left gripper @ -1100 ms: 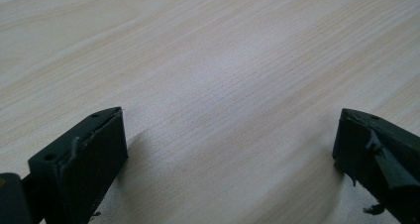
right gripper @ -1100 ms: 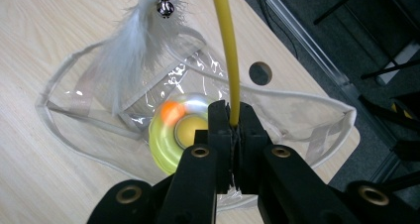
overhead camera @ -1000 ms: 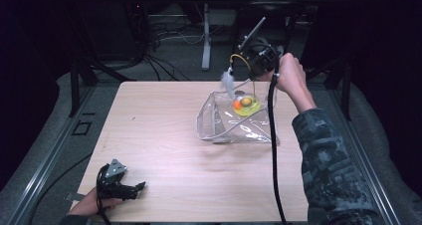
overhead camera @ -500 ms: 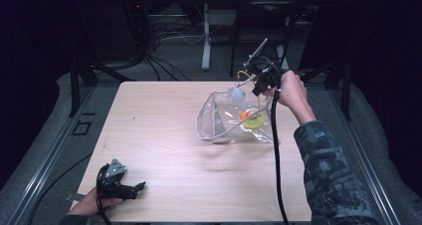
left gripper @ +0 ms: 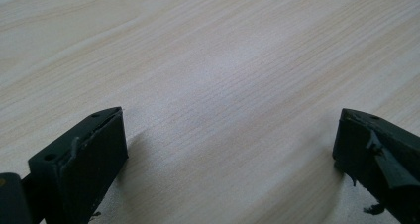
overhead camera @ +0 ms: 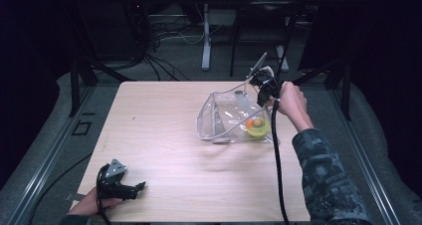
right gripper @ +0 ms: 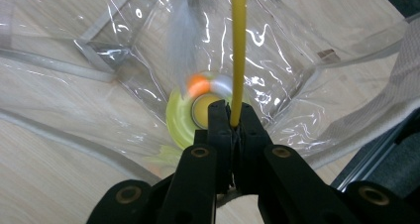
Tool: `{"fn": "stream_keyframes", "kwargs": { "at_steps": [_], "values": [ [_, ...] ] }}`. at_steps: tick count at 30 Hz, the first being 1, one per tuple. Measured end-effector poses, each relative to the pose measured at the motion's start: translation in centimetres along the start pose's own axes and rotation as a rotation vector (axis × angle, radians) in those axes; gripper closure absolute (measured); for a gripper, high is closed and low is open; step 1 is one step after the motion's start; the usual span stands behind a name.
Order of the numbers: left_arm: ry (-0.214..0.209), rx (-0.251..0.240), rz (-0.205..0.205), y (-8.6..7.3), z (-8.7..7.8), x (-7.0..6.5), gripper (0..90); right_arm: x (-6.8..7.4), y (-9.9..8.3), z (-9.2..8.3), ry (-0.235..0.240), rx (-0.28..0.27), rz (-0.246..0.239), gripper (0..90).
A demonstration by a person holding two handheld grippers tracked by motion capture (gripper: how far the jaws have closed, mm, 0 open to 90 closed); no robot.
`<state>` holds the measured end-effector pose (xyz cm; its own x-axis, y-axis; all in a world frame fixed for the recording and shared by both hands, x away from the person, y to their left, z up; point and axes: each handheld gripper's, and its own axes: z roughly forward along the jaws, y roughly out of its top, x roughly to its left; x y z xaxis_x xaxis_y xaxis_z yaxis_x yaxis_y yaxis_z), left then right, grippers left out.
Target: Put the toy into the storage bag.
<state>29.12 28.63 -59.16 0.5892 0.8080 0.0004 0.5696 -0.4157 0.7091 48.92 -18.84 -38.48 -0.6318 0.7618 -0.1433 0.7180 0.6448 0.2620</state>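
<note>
The right tool (right gripper: 233,122) pinches a yellow stick (right gripper: 238,50) over the clear bag (overhead camera: 224,120), while the left tool (left gripper: 228,149) gapes empty.

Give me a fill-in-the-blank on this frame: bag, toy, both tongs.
1. The right tongs are shut on a thin ____ cord.
2. The yellow toy lies inside a clear ____ bag.
3. The left tongs have their jaws ____ over the bare wooden table.

Missing words: yellow; plastic; open
</note>
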Motion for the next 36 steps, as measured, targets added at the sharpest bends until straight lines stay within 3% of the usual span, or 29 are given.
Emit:
{"fn": "stream_keyframes", "kwargs": {
  "at_steps": [5, 7, 14, 19, 26, 32, 36],
  "values": [
    [0.0, -0.001, 0.0, 0.0, 0.0, 0.0, 0.2, 0.0, 0.0, 0.2, -0.011, 0.01, 0.013, 85.4],
    [0.0, 0.0, 0.0, 0.0, 0.0, 0.0, 0.2, 0.0, -0.1, -0.1, -0.005, -0.018, 0.034, 82.0],
    [0.0, 0.0, 0.001, 0.0, 0.0, 0.0, 0.2, -0.7, -0.8, -3.0, 0.043, -0.138, 0.071, 55.9],
    [0.0, 0.0, 0.001, 0.0, 0.0, 0.0, 0.2, -1.0, -1.9, -5.5, 0.033, -0.229, 0.09, 32.3],
    [0.0, 0.0, 0.001, 0.0, 0.0, 0.0, 0.2, -1.7, -4.6, -7.3, 0.014, -0.289, 0.122, 15.7],
    [0.0, 0.0, 0.001, 0.0, 0.0, 0.0, 0.2, -2.0, -6.7, -7.4, 0.001, -0.312, 0.133, 10.3],
    [0.002, -0.003, 0.0, 0.0, 0.0, 0.0, 0.2, -2.0, -9.2, -6.6, -0.016, -0.32, 0.152, 2.9]
  ]
}}
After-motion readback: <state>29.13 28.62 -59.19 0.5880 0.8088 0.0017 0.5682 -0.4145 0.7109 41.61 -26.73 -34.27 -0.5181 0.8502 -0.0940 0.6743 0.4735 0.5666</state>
